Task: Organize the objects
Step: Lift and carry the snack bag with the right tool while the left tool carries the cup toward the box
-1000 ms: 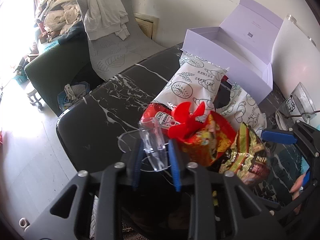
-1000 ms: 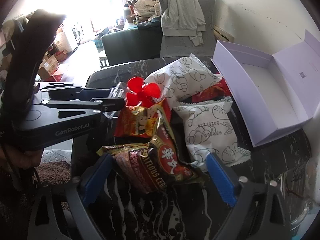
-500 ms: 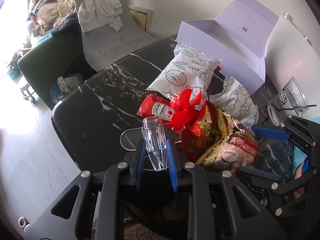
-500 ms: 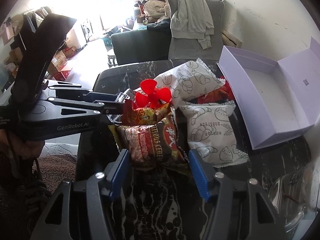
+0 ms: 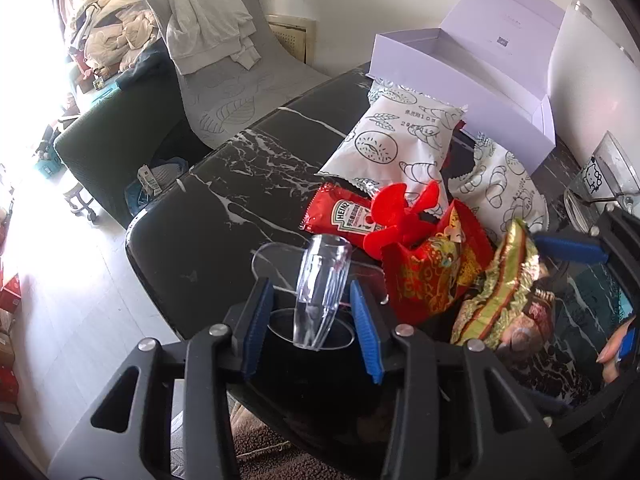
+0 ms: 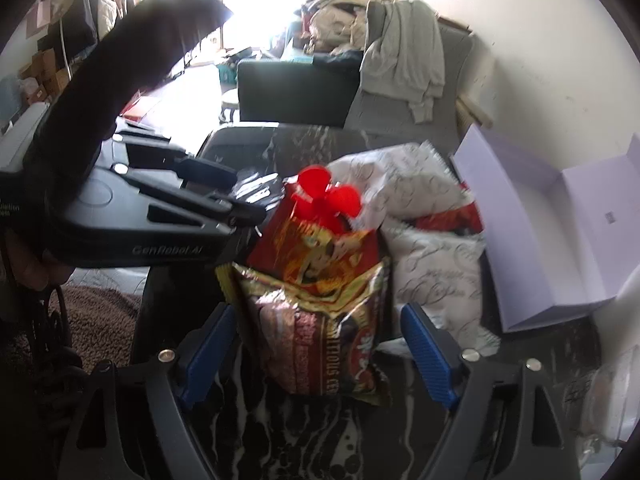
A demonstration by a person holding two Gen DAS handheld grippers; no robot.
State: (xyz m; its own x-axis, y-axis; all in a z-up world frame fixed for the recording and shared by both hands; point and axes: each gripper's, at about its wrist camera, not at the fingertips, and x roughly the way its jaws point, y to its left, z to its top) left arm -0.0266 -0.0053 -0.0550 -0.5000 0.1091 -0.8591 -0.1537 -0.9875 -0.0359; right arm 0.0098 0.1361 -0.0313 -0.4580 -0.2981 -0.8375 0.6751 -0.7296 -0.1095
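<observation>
Black marble-patterned table point(image 5: 224, 184) filled mid-frame, with a grey chair draped in pale clothing point(image 5: 208, 20) at upper left of the left wrist view. Low centre, left gripper point(image 5: 312, 312): jaws had just been opening, blue pads clear of the clear plastic cup point(image 5: 320, 284) tilted between them, released. Right of it, a red ketchup sachet point(image 5: 340, 216) marked "HEINZ", then a red plastic fan point(image 5: 400, 216) poking above a red snack bag point(image 5: 436, 272). White pastry-print packets point(image 5: 396, 148) lay behind; open lilac box point(image 5: 472, 68) at upper right. Far right, a glass with a cartoon cat point(image 5: 600, 176).

Right wrist view: "GenRobot.AI" on the other tool at left. Right gripper point(image 6: 316, 344) low centre, jaws just widened, not pressing on the gold-and-red cereal bag point(image 6: 320, 336) between them, lettering "…ITIOUS CE…".
</observation>
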